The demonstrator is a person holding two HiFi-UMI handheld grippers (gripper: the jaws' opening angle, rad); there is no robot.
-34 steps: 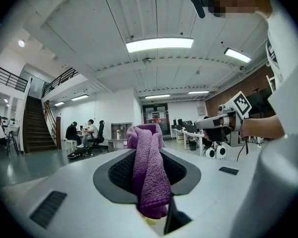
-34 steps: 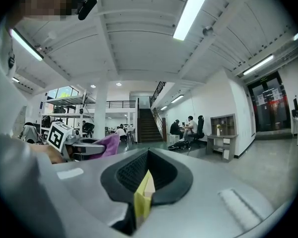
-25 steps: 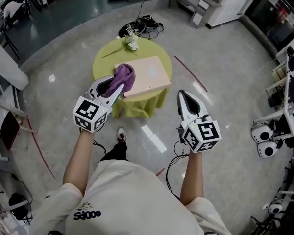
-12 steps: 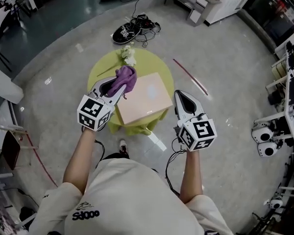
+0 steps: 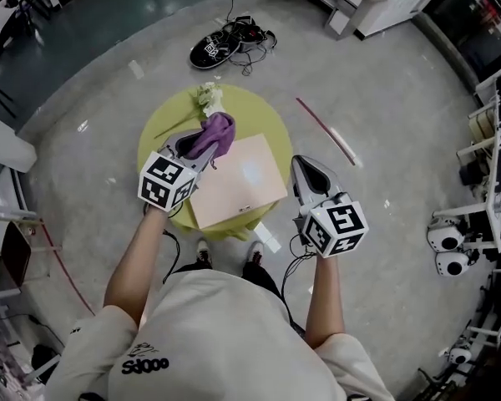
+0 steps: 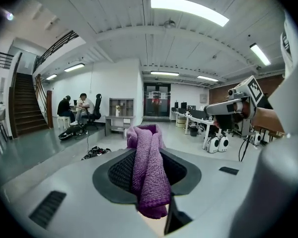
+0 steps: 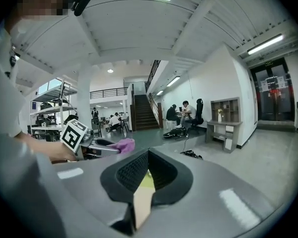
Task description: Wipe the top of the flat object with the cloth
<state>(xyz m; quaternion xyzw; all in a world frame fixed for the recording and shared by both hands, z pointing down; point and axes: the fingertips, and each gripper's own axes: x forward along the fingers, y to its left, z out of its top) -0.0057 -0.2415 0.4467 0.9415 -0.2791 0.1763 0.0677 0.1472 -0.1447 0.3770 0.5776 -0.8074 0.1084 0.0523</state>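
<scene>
A flat pale pink object (image 5: 242, 182) lies on a round green table (image 5: 163, 136). My left gripper (image 5: 199, 150) is shut on a purple cloth (image 5: 215, 132) and hovers over the table at the pink object's far left edge. In the left gripper view the cloth (image 6: 149, 175) hangs bunched between the jaws of that gripper (image 6: 148, 152). My right gripper (image 5: 302, 164) is shut and holds nothing, just off the pink object's right edge. In the right gripper view its jaws (image 7: 148, 152) meet at the tip, and a sliver of the pink object (image 7: 141, 202) shows below.
A white flower (image 5: 207, 98) lies at the table's far edge. Cables and a dark item (image 5: 225, 44) lie on the floor beyond the table, and a red strip (image 5: 326, 130) runs to the right. White machines (image 5: 447, 249) stand at the far right.
I have stepped closer to the table, so both grippers sit nearer the pink object. The left gripper has carried the cloth over the table; the right gripper has drawn up to the object's right edge.
</scene>
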